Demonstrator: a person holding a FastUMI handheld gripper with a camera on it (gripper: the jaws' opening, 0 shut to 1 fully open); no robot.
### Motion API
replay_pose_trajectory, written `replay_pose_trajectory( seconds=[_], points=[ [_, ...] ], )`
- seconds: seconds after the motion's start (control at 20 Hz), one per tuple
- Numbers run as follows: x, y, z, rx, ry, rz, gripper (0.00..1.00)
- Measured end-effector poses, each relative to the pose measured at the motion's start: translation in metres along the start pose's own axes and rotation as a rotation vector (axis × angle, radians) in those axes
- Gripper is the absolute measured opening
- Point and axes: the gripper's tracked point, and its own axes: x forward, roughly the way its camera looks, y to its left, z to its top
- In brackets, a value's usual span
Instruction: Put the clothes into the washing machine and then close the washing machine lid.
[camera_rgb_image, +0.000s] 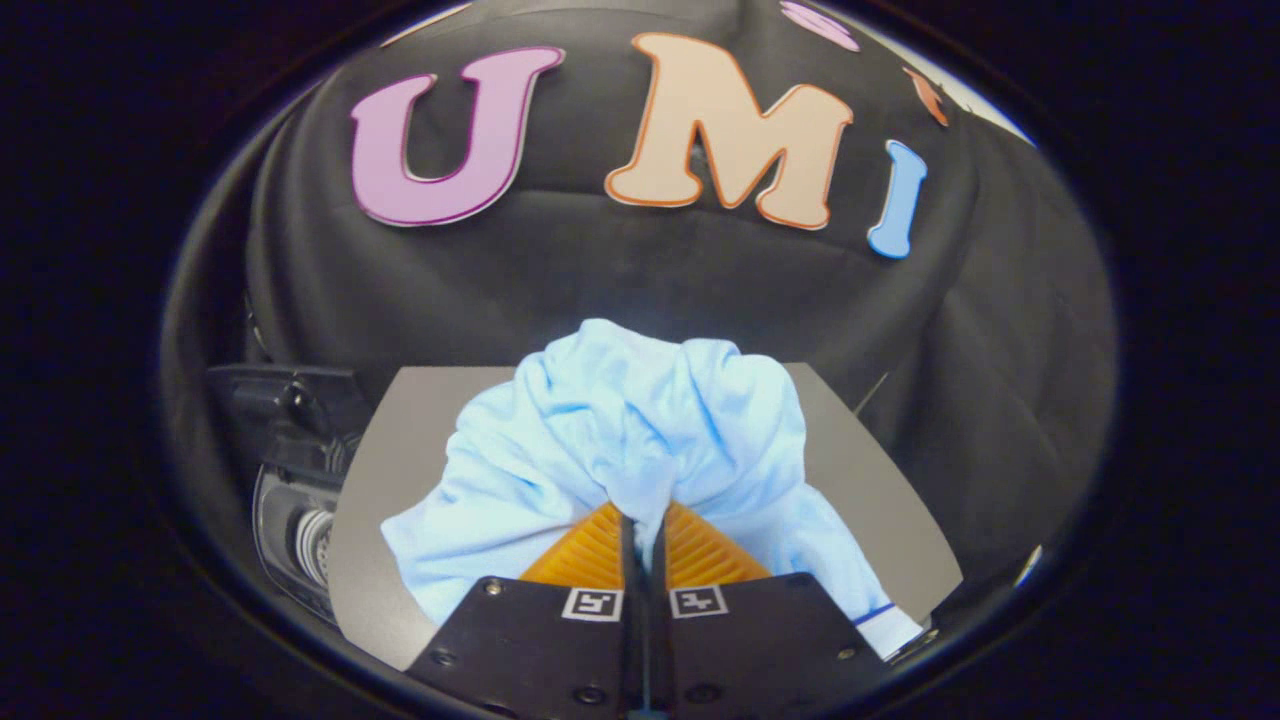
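Your hand-held gripper is clenched on a fold of the light blue garment, both orange fingers pressing it. The garment lies bunched on the grey worktop; a dark appliance stands beside it.

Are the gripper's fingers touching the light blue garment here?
Touching. In the gripper view, both orange fingers are closed on a fold of the light blue garment, which bunches up from the grey table.
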Motion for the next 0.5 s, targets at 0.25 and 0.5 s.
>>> replay_pose_trajectory(
  seconds=[0.25,0.5],
  points=[
    [-0.033,0.000,0.008,0.080,-0.053,0.056,0.01],
    [-0.092,0.011,0.045,0.092,-0.156,0.126,0.01]
  ],
)
